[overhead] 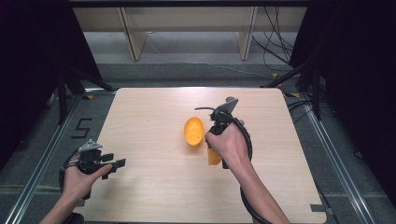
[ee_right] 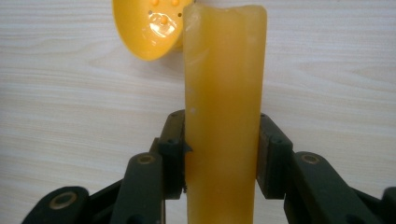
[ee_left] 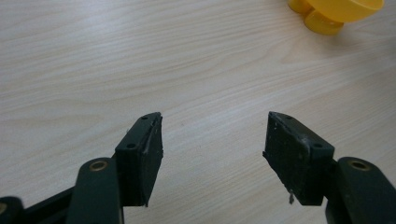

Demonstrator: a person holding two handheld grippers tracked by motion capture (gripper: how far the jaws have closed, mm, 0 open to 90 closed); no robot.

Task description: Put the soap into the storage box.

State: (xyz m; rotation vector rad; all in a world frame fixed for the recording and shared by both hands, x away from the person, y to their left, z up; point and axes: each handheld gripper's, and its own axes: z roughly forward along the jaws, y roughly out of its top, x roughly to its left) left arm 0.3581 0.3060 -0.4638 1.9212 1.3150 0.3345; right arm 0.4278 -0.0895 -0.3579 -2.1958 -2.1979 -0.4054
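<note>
In the high view, the right tool [overhead: 215, 140] sits just right of the frame's centre, gripped by the person's right hand [overhead: 229, 144]. Its jaws are clamped on the handle [ee_right: 223, 116] of a yellow scoop, which runs up the middle of the right gripper view between the two pads. The scoop's bowl [overhead: 194, 131] lies at the centre of the bench [overhead: 154, 186], dotted with small holes, and appears at the upper left of the right gripper view. At the lower left of the high view the left tool [overhead: 113, 165] hovers over bare wood, jaws standing wide apart with nothing between them; the bowl's underside peeks into the upper right of the left gripper view.
</note>
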